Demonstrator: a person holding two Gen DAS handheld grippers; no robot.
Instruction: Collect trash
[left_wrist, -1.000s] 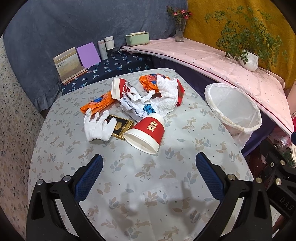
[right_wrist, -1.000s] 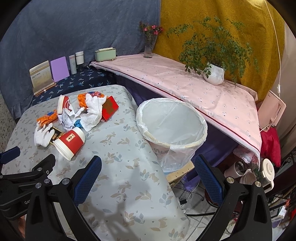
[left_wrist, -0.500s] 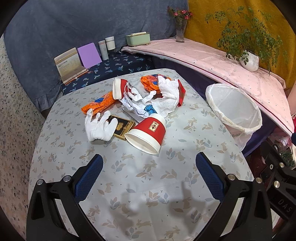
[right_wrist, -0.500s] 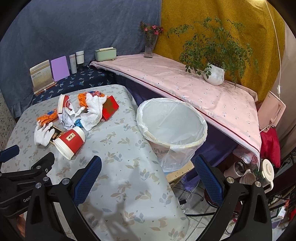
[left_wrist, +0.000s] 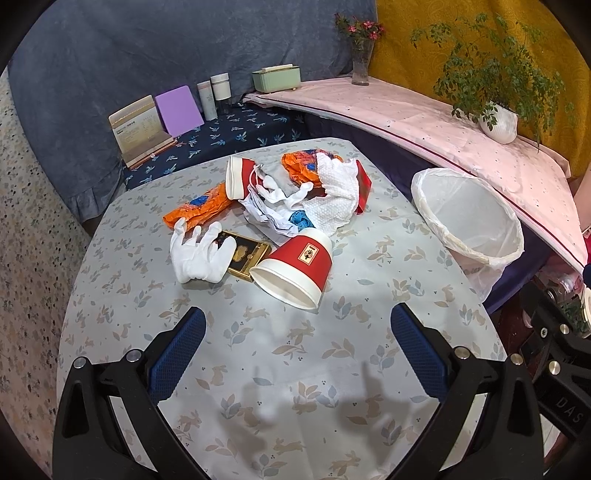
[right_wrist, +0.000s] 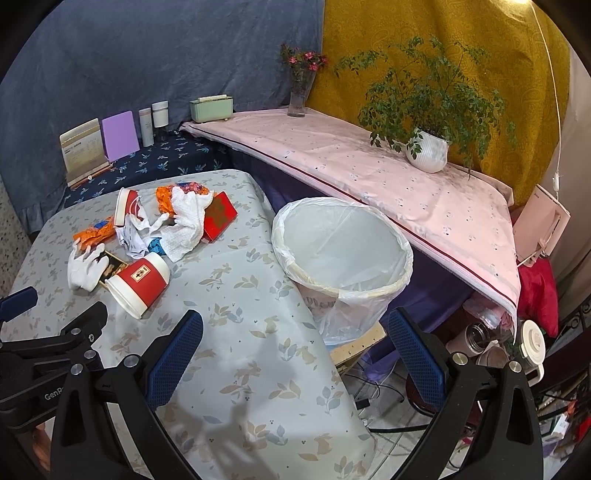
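Barely anything's shifted; left gripper (left_wrist: 295, 332) wide open, empty, should straddle the red cup (left_wrist: 295, 269) at mid-frame, squeezing gently.

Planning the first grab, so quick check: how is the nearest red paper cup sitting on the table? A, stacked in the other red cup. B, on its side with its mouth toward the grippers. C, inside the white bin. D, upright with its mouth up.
B: the red paper cup lies on its side on the table, open mouth facing the camera.

A leaf-print table (left_wrist: 288, 373) carries red paper cups (left_wrist: 295, 267), a white glove (left_wrist: 197, 254), orange wrappers (left_wrist: 197, 208) and crumpled tissue (left_wrist: 334, 194) toward its far edge.
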